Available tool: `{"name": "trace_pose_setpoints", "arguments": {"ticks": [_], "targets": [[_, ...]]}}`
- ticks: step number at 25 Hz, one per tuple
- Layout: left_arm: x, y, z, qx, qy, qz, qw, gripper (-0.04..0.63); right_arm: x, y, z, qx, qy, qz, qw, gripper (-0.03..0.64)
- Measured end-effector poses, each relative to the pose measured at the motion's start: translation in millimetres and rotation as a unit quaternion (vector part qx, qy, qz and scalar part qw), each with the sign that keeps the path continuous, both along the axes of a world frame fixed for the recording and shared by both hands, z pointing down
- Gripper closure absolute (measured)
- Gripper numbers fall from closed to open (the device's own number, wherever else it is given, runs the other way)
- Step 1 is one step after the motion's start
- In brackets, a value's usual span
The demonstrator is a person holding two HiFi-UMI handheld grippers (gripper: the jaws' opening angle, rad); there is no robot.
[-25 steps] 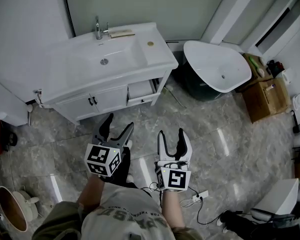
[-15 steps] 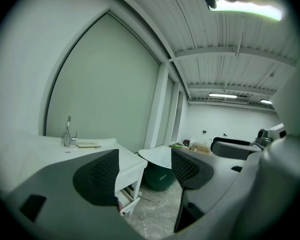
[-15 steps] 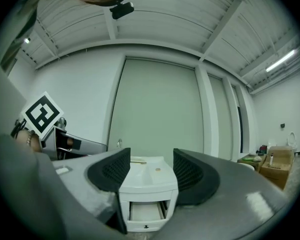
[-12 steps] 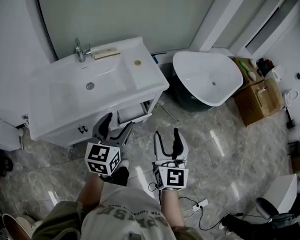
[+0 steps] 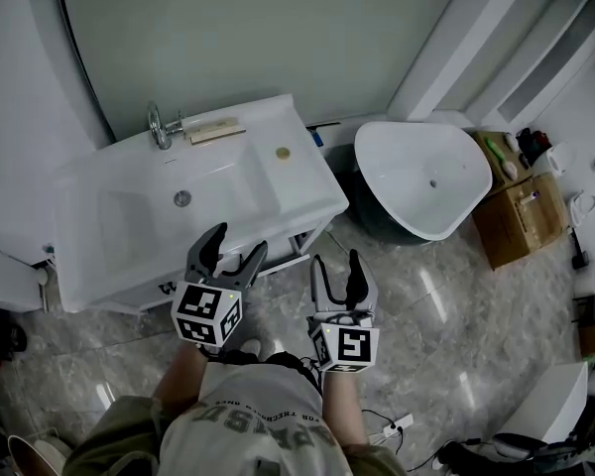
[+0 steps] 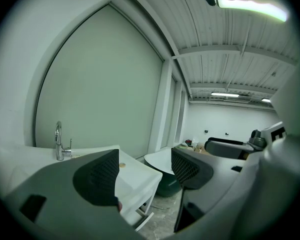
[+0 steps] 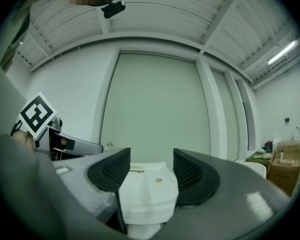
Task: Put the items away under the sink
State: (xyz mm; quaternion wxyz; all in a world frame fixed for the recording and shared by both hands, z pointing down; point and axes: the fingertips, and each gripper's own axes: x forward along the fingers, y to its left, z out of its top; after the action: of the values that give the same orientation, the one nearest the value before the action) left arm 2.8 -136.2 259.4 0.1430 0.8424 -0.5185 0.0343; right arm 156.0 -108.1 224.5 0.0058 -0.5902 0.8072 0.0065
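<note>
A white sink vanity point(image 5: 288, 201) stands against the wall, with a chrome tap point(image 5: 158, 127) at its back. On the counter lie a flat tan bar point(image 5: 210, 130) near the tap and a small round tan item point(image 5: 284, 153) at the right. The same round item point(image 7: 159, 180) shows in the right gripper view. A drawer point(image 5: 299, 247) below the counter stands partly pulled out. My left gripper point(image 5: 233, 247) is open and empty, just in front of the vanity. My right gripper point(image 5: 337, 271) is open and empty beside it, over the floor.
A white freestanding tub point(image 5: 426, 177) on a dark base stands right of the vanity. Wooden boxes point(image 5: 521, 211) with small items sit further right. A cable and plug point(image 5: 397, 424) lie on the marble floor point(image 5: 446, 345) behind me.
I have stepped closer to the vanity. It now sits nearer both grippers, and the left gripper's tips reach its front edge. Both grippers stayed open.
</note>
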Motion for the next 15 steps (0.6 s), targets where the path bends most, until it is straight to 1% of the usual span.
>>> {"name": "trace_pose_setpoints", "arguments": {"ticks": [4,9,12,15], "targets": [[1,-20,9,-0.011,0.001,-0.002,0.9999,0.284,2,-21,9,-0.010,-0.001,-0.006,1.000,0.359],[5,-45,27,-0.034,-0.001,-0.009,0.9994,0.284,9,-54,23,-0.024,-0.001,-0.015,1.000,0.359],[8,-60,35,-0.044,-0.001,-0.022,0.9988,0.284,16,-78,32,-0.032,-0.001,-0.026,0.999,0.359],[8,-80,43,-0.051,-0.001,-0.043,0.9977,0.284,22,-107,41,-0.041,0.002,-0.043,0.998,0.359]]}}
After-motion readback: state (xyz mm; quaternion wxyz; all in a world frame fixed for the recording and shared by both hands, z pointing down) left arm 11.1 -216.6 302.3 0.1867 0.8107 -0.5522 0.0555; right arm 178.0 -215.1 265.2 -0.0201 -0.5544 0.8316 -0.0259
